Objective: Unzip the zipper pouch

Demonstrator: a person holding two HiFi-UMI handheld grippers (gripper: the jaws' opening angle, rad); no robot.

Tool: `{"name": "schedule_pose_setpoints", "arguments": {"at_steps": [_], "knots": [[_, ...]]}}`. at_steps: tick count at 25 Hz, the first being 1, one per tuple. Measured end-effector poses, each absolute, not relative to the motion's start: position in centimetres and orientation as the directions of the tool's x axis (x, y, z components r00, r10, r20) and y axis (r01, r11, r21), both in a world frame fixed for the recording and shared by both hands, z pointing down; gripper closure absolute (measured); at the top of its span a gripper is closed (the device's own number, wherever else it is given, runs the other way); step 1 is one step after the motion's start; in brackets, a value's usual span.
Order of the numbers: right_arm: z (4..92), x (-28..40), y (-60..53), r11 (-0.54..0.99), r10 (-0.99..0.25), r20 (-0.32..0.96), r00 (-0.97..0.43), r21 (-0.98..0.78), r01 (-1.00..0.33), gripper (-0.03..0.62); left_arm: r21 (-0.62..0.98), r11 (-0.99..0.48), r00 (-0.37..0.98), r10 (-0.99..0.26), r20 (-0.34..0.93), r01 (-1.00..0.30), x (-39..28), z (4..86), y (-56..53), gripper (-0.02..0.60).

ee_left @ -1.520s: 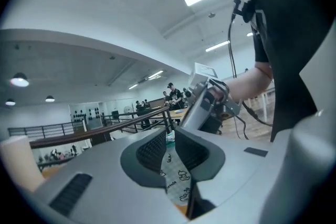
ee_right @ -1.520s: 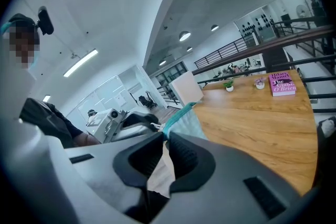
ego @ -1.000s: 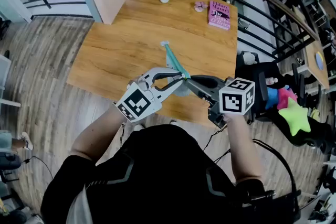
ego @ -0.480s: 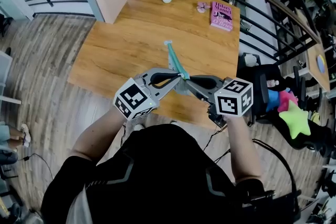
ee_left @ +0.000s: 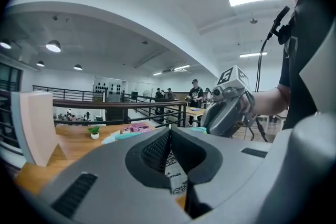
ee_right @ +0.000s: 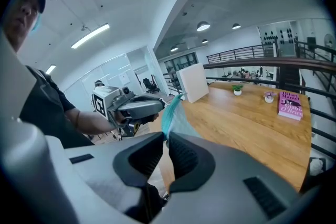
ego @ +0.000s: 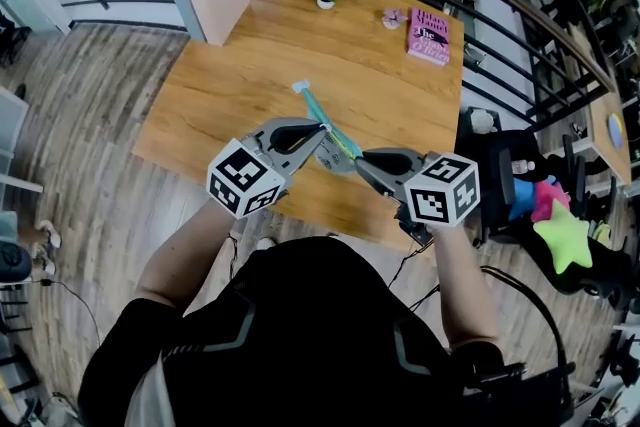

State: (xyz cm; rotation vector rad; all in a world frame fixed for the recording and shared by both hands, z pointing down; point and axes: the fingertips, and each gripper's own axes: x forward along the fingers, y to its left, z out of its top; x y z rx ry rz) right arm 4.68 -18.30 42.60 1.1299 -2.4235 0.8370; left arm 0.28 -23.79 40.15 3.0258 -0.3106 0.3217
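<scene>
- My right hand-held gripper [ee_right: 167, 140] is clamped on the pouch [ee_right: 171, 112]. The teal fabric rises from between its pads, so this side serves as the anchor.
- My left hand-held gripper [ee_left: 169, 132] has its jaws pressed together. A thin white printed piece [ee_left: 177, 174] shows just below the pads.
- I take that piece for part of the pouch and judge the nip to sit at the zipper line. The pull itself is too small to make out.
- In the head view the two tips come almost nose to nose at the near end of the pouch, left gripper on the left, right on the right.
- From there the pouch runs away from me as a narrow teal strip. It seems to be held clear of the surface [ego: 230, 85] rather than lying on it.
- I expect it to handle as light, soft and floppy. With only one end pinched it will probably sag and twist, and the fabric may bunch ahead of the slider.
- The best hold for the anchor is probably the seam right beside the zipper's end, where the cloth is stiffest.
- The pull wants a square nip, since a small tab could slip out of the pads under a sideways tug.
</scene>
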Motion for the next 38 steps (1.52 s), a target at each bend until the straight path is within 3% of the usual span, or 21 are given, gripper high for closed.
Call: {"name": "schedule_pose_setpoints", "arguments": {"at_steps": [8,19,38], "knots": [[44.0,5.4,-18.5,0.501,-0.566,0.543,-0.620,-0.370,-0.782,0.549,0.058,-0.950,0.927,-0.283,0.247,-0.306,-2.1,41.0,-26.6,0.552],[45.8,6.8,-19.4,0.478,-0.563,0.557,-0.611,-0.383,-0.790,0.549,0.177,-0.882,0.884,-0.386,0.265,-0.438,-5.3,42.9,-30.1,0.552],[52.9,11.0,-25.4,0.406,-0.541,0.645,-0.539,-0.361,-0.839,0.547,0.241,-0.837,0.845,-0.392,0.365,-0.492,-2.5,49.4,-33.6,0.551]]}}
